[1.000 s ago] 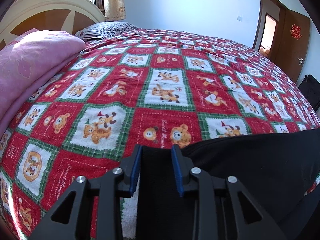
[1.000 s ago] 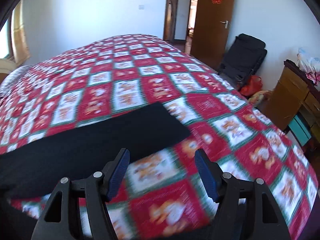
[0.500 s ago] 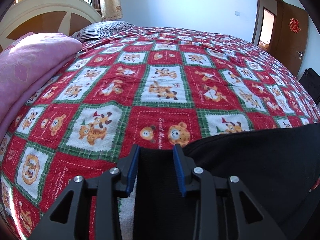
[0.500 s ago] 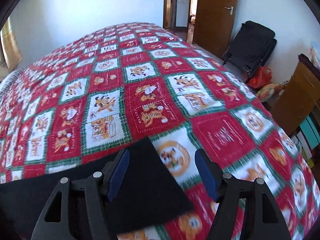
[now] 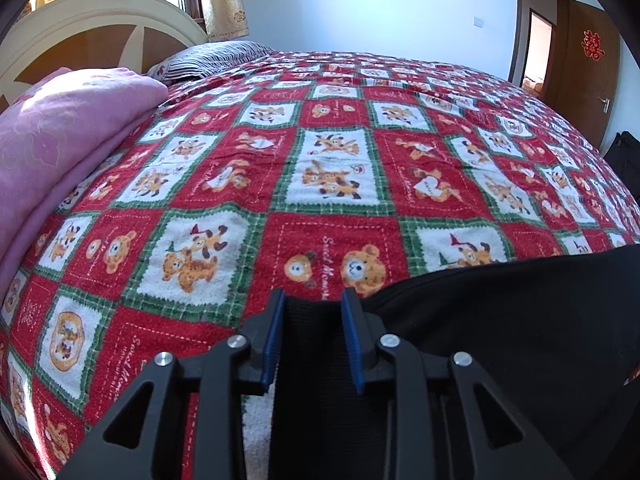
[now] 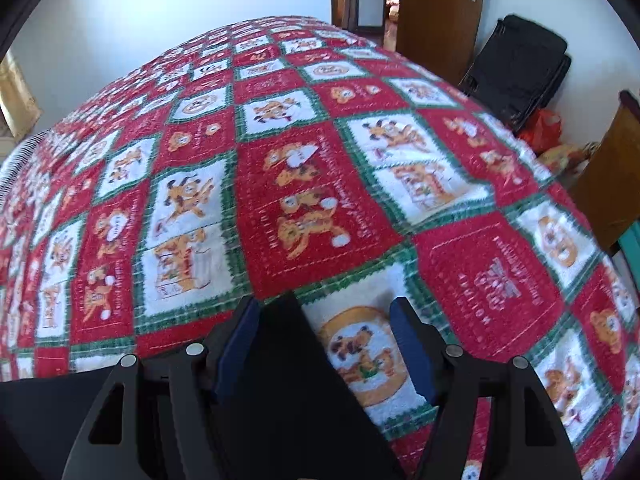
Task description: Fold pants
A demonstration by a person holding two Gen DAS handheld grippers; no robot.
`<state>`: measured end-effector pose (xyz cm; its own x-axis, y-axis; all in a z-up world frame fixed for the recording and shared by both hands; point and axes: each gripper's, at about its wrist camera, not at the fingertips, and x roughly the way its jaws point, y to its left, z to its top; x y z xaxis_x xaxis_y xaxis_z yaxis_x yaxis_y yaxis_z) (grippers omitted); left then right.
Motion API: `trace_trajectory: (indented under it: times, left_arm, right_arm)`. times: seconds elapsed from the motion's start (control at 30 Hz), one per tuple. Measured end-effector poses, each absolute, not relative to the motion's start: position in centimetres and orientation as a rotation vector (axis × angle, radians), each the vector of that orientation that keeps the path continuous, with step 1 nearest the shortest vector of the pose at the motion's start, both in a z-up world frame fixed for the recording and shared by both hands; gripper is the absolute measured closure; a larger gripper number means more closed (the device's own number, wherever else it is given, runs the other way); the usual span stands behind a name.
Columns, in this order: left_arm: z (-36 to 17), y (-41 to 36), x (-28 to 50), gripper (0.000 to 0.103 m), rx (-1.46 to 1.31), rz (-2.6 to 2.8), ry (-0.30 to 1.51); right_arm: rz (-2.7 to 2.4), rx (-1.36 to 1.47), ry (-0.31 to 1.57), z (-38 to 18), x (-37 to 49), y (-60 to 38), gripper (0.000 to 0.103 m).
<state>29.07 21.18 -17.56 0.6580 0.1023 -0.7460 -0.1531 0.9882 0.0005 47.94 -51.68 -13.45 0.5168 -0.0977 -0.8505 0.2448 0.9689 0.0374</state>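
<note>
Black pants (image 5: pixel 500 320), flat along the patterned bedspread's near edge

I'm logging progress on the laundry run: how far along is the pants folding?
Early. Nothing looks folded yet: the black pants lie spread on the patterned bedspread. In hand: the left gripper is closing, with one end of the fabric between its pads; the right gripper stands open over the other end's corner. Left: grip that end and make every fold.
</note>
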Motion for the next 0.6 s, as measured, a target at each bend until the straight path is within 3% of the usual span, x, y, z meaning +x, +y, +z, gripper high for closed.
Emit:
trace_trajectory:
  times: [0.13, 0.2, 0.23, 0.3, 0.43, 0.5, 0.6]
  left_arm:
    - [-17.6, 21.4, 29.3, 0.067, -0.065, 0.112, 0.854]
    - [-17.7, 21.5, 29.4, 0.067, -0.071, 0.099, 0.861]
    - [-17.7, 21.6, 29.4, 0.068, -0.073, 0.095, 0.862]
    - [-17.5, 21.3, 29.4, 0.082, -0.036, 0.102, 0.856]
    - [-17.0, 21.2, 29.0, 0.088, -0.011, 0.091, 0.838]
    - [-16.8, 21.4, 28.9, 0.088, -0.015, 0.09, 0.83]
    - [-16.6, 21.6, 28.7, 0.089, -0.036, 0.084, 0.818]
  right_arm:
    - [-0.154, 0.155, 1.023, -13.8, 48.3, -50.7, 0.035]
    - [-0.175, 0.113, 1.037, -14.2, 48.5, -50.2, 0.05]
    - [-0.181, 0.098, 1.035, -14.4, 48.6, -50.1, 0.052]
    - [-0.174, 0.103, 1.026, -14.3, 48.6, -50.2, 0.067]
    - [-0.182, 0.086, 1.006, -13.6, 48.1, -49.9, 0.084]
    - [-0.188, 0.062, 0.986, -13.0, 47.8, -49.6, 0.1]
    - [-0.179, 0.074, 0.963, -11.9, 47.2, -49.4, 0.1]
